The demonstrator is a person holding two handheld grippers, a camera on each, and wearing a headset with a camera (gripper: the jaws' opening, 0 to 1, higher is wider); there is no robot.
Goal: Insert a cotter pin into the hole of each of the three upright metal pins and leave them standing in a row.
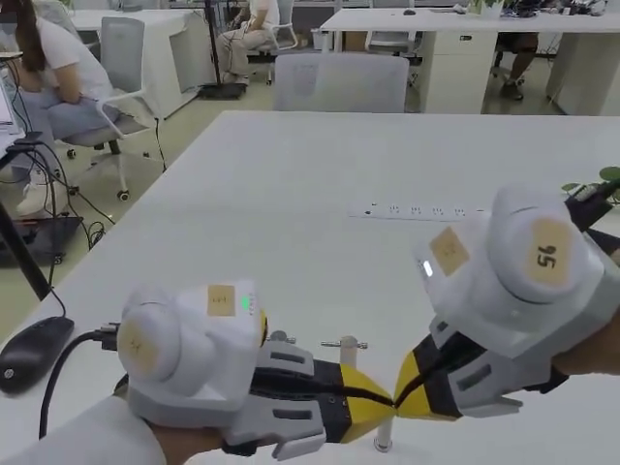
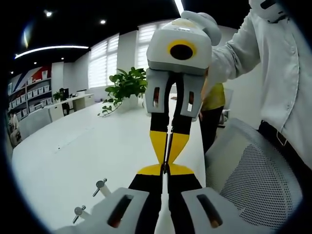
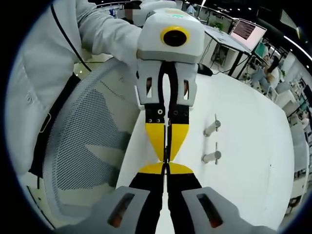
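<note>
— Where were the grippers?

— In the head view, low in the frame. The left gripper (image 1: 380, 407) came in from the lower left and the right gripper (image 1: 409, 397) from the right. Their yellow tips touched nose to nose over the table (image 1: 291, 194).

— And the jaws?

— Both pairs were pressed together with no gap. The left gripper view showed a thin dark sliver (image 2: 168, 141) along the seam of the right gripper's jaws. I could not tell whether it was held, or what it was.

— The pins?

— The head view showed one pin (image 1: 344, 354) just above the tips, with a cotter pin (image 1: 344, 342) across its top. A second pin (image 1: 383, 443) stood just below them at the bottom edge. The right gripper view showed two pins (image 3: 212, 128) right of centre, each crossed by a thin rod and apart from the jaws. The left gripper view had two at lower left, and added a plant (image 2: 126, 87) at upper centre.
</note>
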